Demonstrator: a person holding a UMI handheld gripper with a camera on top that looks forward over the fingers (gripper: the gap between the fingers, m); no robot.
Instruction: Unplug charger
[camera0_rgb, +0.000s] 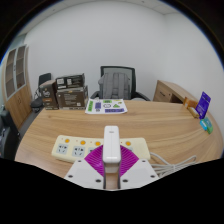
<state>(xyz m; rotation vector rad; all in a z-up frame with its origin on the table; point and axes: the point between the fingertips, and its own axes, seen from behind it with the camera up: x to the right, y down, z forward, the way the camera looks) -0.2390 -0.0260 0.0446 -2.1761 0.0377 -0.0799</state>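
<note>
Gripper view gives me a wide look across a light wooden worktop (110, 125), and right at the near end I have my gripper (111, 172) with its two white fingers (84, 172) carrying purple pads. Between those pads stands a white rectangular charger block (111, 146), upright, its top end rising above the fingertips. Both pads appear to press on its sides, so I read the fingers as closed down to the width of the charger and gripping it. Just behind and to either side of the charger lies a cream-coloured power strip (76, 149) with several sockets, running across the worktop; I cannot tell from here whether the charger's prongs are seated in the strip or lifted clear of it. Further along the worktop, past the strip, a flat printed sheet with green and purple marks (107, 105) lies near the far edge. Behind it a black mesh office chair (117, 82) faces the worktop. To the left of the chair I see a dark box-shaped unit (70, 94) and, beyond that, a wooden cabinet (17, 85) against the wall. Off to the right a low wooden cabinet (178, 94) sits by the wall, and a small purple card (204, 102) stands near the worktop's right end.
</note>
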